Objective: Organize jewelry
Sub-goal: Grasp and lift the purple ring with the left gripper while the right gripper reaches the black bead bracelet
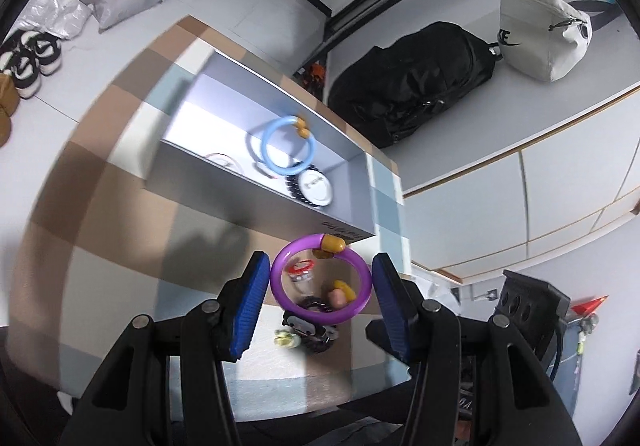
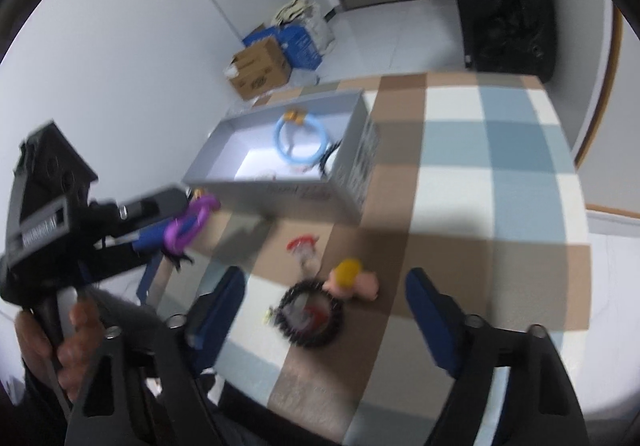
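My left gripper [image 1: 320, 282] is shut on a purple ring bracelet [image 1: 280, 298] with an amber clasp, its blue pads [image 1: 252, 298] pressing both sides. The right wrist view shows that same gripper [image 2: 176, 234] at the left, held by a hand, hovering just in front of the grey box [image 2: 280, 193]. Inside the box lie a blue ring bracelet [image 1: 265, 143], a black beaded bracelet and a white round disc [image 1: 316, 187]. My right gripper [image 2: 324, 286] stands open above a black beaded bracelet [image 2: 310, 320], a pink and yellow piece [image 2: 352, 278] and a small red and white item [image 2: 302, 244].
A checked cloth [image 2: 500, 149] covers the table, whose far edge runs behind the box. A black backpack [image 1: 412, 85] and a white bag [image 1: 540, 33] sit on the floor beyond. Cardboard boxes [image 2: 260, 69] stand against the wall.
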